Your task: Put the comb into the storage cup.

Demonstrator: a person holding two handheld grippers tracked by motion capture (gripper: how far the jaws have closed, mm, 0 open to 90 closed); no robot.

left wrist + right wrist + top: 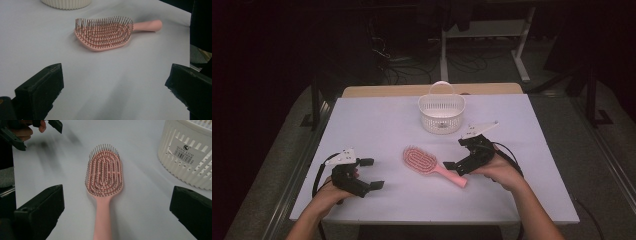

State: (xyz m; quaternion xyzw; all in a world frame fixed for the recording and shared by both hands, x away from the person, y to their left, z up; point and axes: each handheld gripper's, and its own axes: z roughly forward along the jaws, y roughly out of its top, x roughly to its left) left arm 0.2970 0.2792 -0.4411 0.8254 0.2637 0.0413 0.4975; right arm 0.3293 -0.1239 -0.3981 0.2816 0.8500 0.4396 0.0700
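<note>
Hairbrush, pink, lies bristles-up on the desk, just in front of the white basket and apart from it. Nothing is lifted yet. The right tool hovers wide open over the handle end, holding nothing; the left tool, also wide open and empty, waits well to the brush's left. Any grasp and a likely move into the basket remain.
</note>
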